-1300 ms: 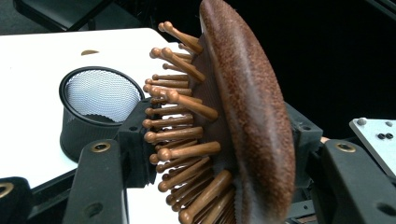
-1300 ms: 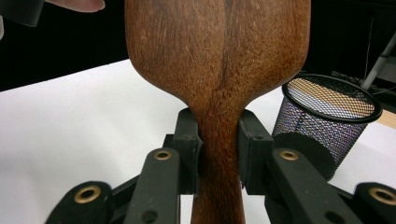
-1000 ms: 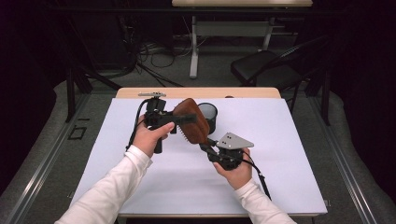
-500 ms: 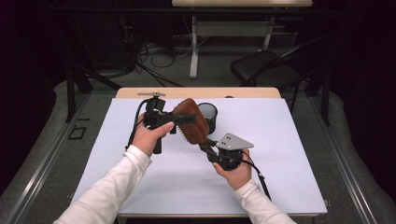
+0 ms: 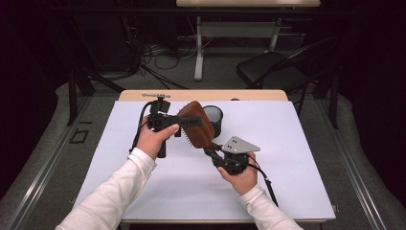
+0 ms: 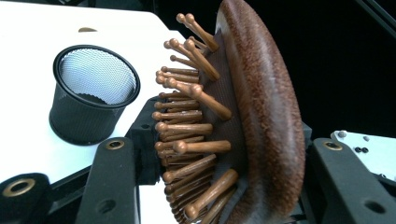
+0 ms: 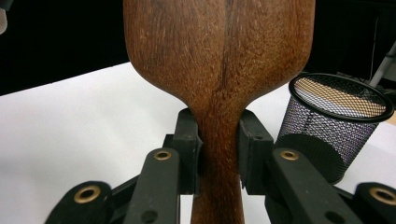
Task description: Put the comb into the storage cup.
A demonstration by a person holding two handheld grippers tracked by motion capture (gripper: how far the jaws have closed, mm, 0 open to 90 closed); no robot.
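Even overhead light, bright on the white table top (image 5: 297, 158), room behind it dim to near black. Shadows under hands soft and short, no hard edges. High view sharp but slightly grainy, dark surround lacks detail.

Left gripper view: wooden hairbrush (image 6: 261, 116) between the jaws sharp in mid-frame, jaw bases at the bottom soft, mild sheen on the brush back and pin tips. Mesh cup (image 6: 93, 93) left of the jaws crisp, white table past it nearly blown out.

Right gripper view: brush grain above the jaws sharp, cup right of the jaws slightly soft, wide-angle stretch at edges.
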